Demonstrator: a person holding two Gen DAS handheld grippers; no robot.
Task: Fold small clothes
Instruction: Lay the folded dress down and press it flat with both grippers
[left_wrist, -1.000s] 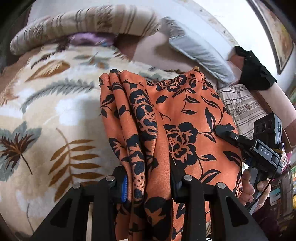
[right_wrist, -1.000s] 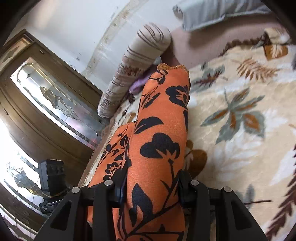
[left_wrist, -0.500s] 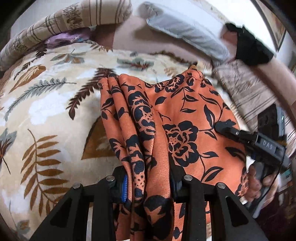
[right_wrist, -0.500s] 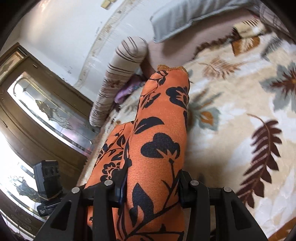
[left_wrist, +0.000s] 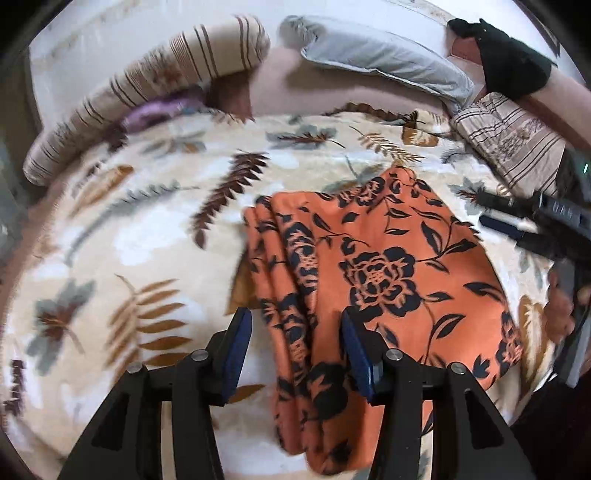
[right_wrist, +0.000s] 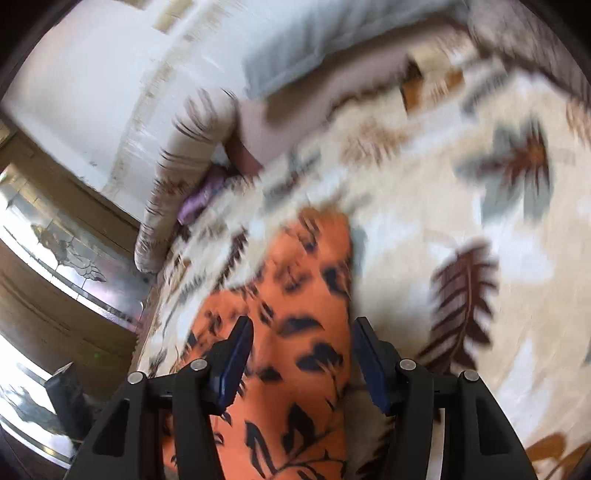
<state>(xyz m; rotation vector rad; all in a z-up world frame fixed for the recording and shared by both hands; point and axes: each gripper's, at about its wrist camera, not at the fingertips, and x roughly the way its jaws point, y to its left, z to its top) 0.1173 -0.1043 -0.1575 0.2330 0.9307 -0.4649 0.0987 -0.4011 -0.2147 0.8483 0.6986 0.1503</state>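
Comparing with half a second ago, left wrist view: left gripper (left_wrist: 295, 343) fingers are now spread wide, and the orange cloth (left_wrist: 373, 273) is released, lying folded on the bed (left_wrist: 110, 258). Right wrist view, blurred: right gripper (right_wrist: 303, 350) is likewise opened wide over the cloth. The fold is judged laid down.

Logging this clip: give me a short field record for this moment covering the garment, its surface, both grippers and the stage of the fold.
garment: orange fabric garment with black floral print, folded, lying flat
surface: cream leaf-patterned plush blanket
left gripper: open, jaws either side of the garment's bunched edge, not clamping
right gripper: open, over the garment's other end; view blurred
background: striped bolster cushion, grey pillow
stage: garment set down, released
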